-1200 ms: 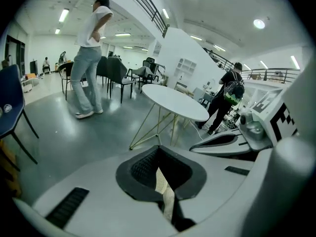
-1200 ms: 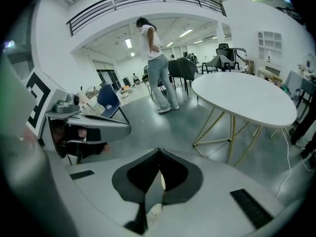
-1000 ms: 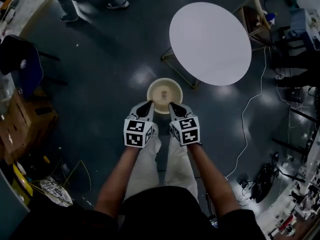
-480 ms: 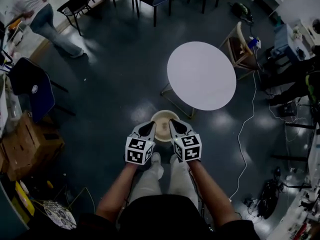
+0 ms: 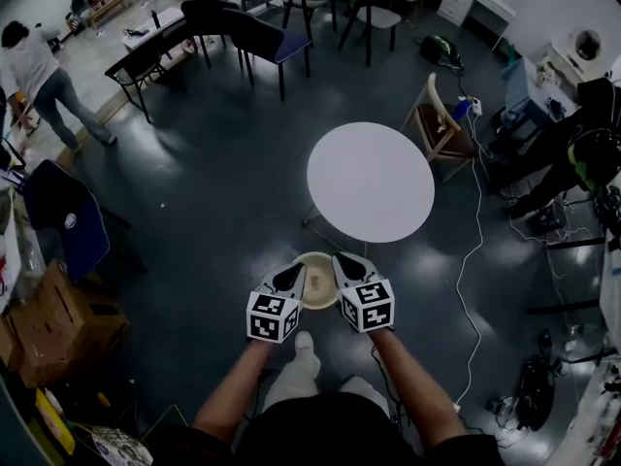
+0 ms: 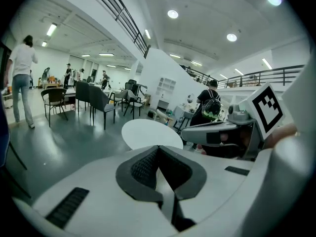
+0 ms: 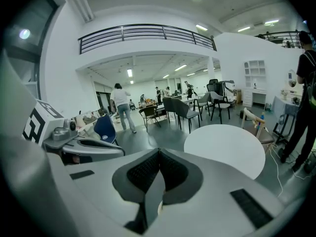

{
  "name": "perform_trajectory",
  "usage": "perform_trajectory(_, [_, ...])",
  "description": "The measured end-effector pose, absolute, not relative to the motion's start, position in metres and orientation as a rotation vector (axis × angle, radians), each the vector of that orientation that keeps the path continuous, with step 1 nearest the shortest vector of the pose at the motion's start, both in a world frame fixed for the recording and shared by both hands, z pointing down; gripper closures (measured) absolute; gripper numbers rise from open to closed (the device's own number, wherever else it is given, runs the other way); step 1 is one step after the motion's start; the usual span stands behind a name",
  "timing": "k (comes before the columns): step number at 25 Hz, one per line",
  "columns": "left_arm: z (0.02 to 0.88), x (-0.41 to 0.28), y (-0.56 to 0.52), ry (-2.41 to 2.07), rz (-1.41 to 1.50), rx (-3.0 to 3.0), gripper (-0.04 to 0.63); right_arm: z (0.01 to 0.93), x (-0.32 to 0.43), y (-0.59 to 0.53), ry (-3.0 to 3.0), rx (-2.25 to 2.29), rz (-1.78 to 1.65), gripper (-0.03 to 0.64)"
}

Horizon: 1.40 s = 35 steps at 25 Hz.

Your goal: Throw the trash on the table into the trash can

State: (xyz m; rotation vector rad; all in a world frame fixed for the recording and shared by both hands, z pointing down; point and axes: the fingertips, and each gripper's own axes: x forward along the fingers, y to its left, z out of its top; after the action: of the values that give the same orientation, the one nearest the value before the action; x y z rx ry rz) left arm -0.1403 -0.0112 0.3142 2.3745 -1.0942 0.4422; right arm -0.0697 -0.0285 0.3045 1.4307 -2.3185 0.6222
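Two hand-held grippers over the trash can, seen from above. The left gripper (image 5: 290, 278) and the right gripper (image 5: 345, 264) are held side by side at the ends of the person's outstretched forearms, marker cubes toward the body, tips pointing forward and down. Each gripper's own view shows its two dark ribbed pads pressed together from base to tip, with nothing between them. The round cream trash can (image 5: 316, 300) stands on the dark floor directly below the two tips, which overlap its left and right rim; what lies inside it cannot be made out. It sits just beside the base of the round white table (image 5: 371, 183). A wooden chair (image 5: 439, 119) stands at the table's far right edge, and a white cable (image 5: 473, 260) runs across the floor to its right.
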Motion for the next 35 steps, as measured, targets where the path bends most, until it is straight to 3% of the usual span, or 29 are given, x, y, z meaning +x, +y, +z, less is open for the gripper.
perform_trajectory(35, [0.139, 0.004, 0.234, -1.287, 0.227, 2.601, 0.588, 0.138, 0.055, 0.212, -2.613, 1.490, 0.325, 0.597])
